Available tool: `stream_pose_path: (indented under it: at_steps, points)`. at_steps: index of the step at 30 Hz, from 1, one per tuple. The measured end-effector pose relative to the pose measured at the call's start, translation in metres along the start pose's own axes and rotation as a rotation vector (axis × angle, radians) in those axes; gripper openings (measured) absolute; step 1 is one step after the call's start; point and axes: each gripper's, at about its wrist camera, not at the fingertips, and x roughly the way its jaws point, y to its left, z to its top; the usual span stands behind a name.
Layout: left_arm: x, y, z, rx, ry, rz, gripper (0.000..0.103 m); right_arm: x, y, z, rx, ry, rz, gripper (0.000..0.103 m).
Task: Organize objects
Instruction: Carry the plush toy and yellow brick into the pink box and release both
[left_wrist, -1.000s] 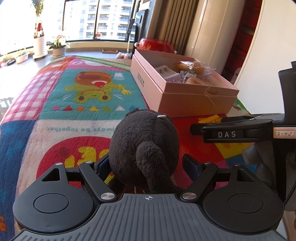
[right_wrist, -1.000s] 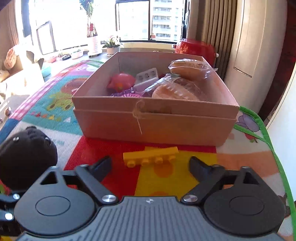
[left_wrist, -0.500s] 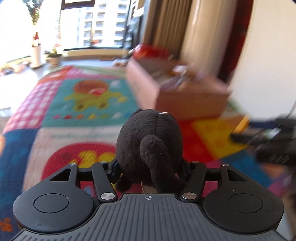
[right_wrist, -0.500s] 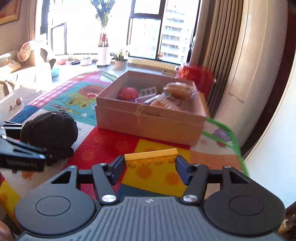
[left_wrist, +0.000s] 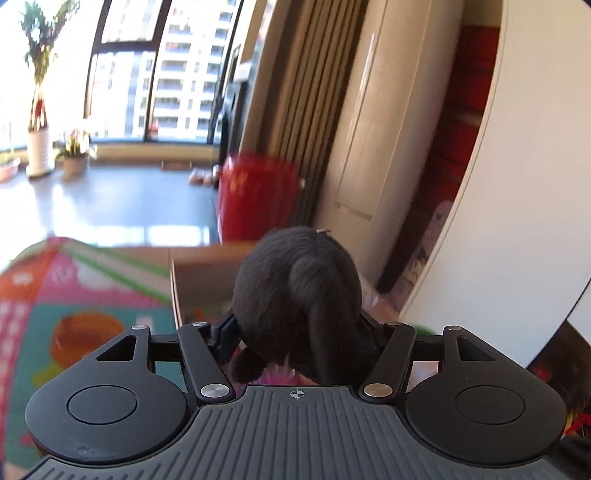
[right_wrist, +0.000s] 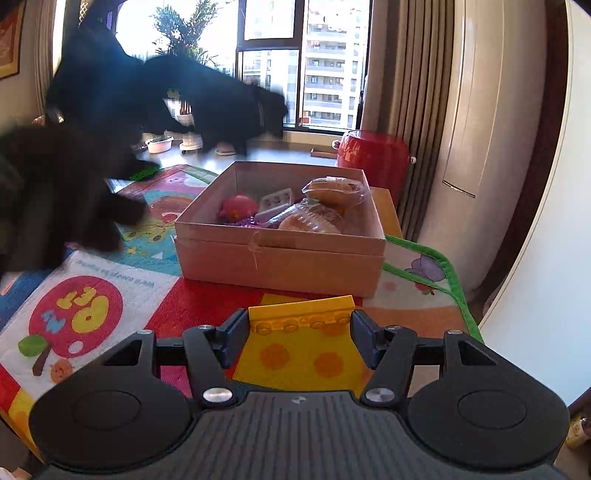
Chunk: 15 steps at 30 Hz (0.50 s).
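Note:
A black plush toy (left_wrist: 295, 280) sits between the fingers of my left gripper (left_wrist: 297, 325). The pads press its sides while the jaws are opening slightly. It hangs above the near corner of the pink cardboard box (left_wrist: 199, 273). In the right wrist view my right gripper (right_wrist: 299, 325) is shut on a yellow toy brick (right_wrist: 299, 312), held lengthwise above the play mat (right_wrist: 110, 280), just in front of the box (right_wrist: 280, 258). Inside the box lie a pink toy (right_wrist: 238, 206) and wrapped buns (right_wrist: 332, 192).
A red drum-shaped stool (right_wrist: 373, 155) stands behind the box, with a tall white cabinet (right_wrist: 480, 147) to the right. In the right wrist view a dark, blurred shape of the left hand and gripper (right_wrist: 110, 110) crosses the upper left. The mat's green edge (right_wrist: 454, 280) runs along the right.
My left gripper closed on the plush toy, lifted it off the mat and swung it up towards the box. My right gripper closed on the yellow brick and raised it, then held still.

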Motion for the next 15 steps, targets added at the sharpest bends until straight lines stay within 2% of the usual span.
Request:
stream_pose_path:
  at_steps: [2, 5, 7, 10, 15]
  points:
    - [-0.005, 0.014, -0.011, -0.082, -0.017, -0.039, 0.067, -0.004, -0.003, -0.002, -0.007, -0.012, -0.009, 0.06]
    - [-0.023, 0.031, -0.021, -0.153, -0.087, -0.018, 0.066, 0.0, -0.01, -0.003, 0.002, 0.007, -0.024, 0.06]
    - [-0.032, 0.041, -0.024, -0.168, -0.109, -0.007, 0.066, 0.006, -0.013, -0.002, 0.012, 0.027, -0.036, 0.06]
    - [-0.04, 0.048, -0.027, -0.179, -0.107, -0.032, 0.065, 0.012, -0.014, -0.001, 0.034, 0.041, -0.035, 0.06]
    - [-0.032, 0.044, -0.026, -0.149, -0.066, -0.057, 0.064, 0.017, -0.005, -0.004, 0.027, 0.051, -0.016, 0.06]
